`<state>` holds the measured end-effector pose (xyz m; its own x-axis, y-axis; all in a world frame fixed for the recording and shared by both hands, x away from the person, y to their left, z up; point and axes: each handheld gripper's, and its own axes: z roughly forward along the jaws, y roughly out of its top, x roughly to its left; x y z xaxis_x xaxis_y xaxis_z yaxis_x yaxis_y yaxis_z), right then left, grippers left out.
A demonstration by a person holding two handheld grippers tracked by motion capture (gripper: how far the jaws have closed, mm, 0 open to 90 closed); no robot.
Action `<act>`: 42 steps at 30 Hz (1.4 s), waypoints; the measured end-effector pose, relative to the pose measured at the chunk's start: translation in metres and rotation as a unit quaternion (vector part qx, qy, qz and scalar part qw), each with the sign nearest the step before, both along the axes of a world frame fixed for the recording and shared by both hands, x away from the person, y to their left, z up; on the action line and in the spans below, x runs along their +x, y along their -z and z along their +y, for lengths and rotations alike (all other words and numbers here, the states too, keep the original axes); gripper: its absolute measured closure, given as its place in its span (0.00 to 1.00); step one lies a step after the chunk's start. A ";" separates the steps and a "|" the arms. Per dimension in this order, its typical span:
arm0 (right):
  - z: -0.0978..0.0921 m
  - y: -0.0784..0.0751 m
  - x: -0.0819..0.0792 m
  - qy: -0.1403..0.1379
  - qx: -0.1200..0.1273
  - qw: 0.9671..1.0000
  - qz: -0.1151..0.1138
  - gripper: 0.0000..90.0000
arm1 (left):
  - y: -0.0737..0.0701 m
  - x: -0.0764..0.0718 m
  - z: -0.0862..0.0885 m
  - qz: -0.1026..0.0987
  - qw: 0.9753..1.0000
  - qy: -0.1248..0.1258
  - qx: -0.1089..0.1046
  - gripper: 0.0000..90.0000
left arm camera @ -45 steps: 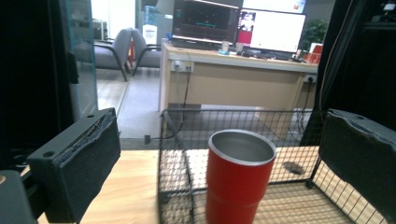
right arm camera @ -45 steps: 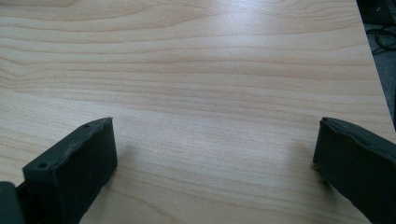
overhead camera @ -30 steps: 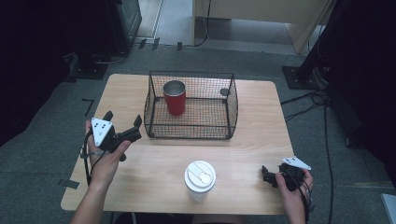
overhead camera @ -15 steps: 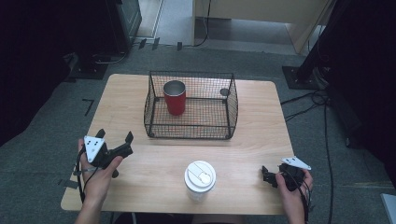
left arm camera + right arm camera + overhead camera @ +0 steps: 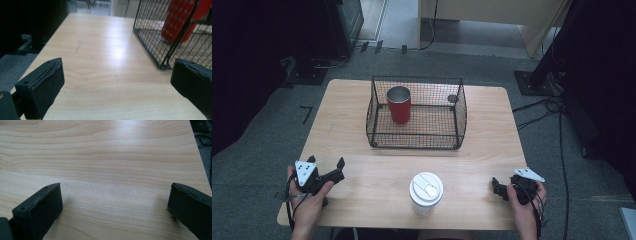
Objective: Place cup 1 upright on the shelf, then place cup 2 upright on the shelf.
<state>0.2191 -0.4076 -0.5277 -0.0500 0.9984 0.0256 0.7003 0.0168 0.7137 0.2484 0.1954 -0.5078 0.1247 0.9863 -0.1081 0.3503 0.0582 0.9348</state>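
Observation:
A black wire basket (image 5: pixel 377 116) stands at the middle back of the wooden table (image 5: pixel 482 150), and a red metal cup (image 5: pixel 399 105) stands upright in its left part. At the front middle is a white paper cup with a lid (image 5: pixel 426 192). My left gripper (image 5: pixel 339 169) rests open and empty at the front left corner, pointing right. In the left gripper view its jaws (image 5: pixel 118 75) frame bare wood, with the basket (image 5: pixel 155 42) and red cup (image 5: pixel 182 20) ahead on the right. My right gripper (image 5: pixel 496 187) sits open and empty at the front right, over bare wood (image 5: pixel 115 195).
A small dark round piece (image 5: pixel 452 98) shows at the basket's far right side. Cables (image 5: pixel 557 107) and a dark stand base (image 5: pixel 532 80) lie on the grey floor right of the table. Dark equipment (image 5: pixel 337 25) stands at the back left.
My left gripper has drawn back from beside the basket's left front corner to the table's front left corner. The right gripper has not moved.

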 end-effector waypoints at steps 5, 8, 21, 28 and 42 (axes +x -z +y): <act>0.000 0.000 0.000 0.001 0.000 1.000 0.000 0.00 | 0.005 -0.001 0.004 0.020 1.000 0.008 0.014 0.00; 0.000 0.000 0.000 0.001 0.000 1.000 0.000 0.00 | 0.005 -0.002 0.006 0.029 0.999 0.014 0.023 0.00; 0.002 0.000 0.000 0.010 0.000 1.000 0.000 0.00 | 0.007 0.000 0.008 0.138 0.988 0.032 0.055 0.00; 0.005 0.000 -0.003 0.014 0.000 1.000 0.000 0.00 | 0.009 0.003 0.001 0.164 0.982 0.045 0.082 0.00; 0.041 -0.027 -0.019 -0.068 0.037 0.996 -0.036 0.03 | 0.011 0.011 0.003 0.204 0.976 0.040 0.071 0.09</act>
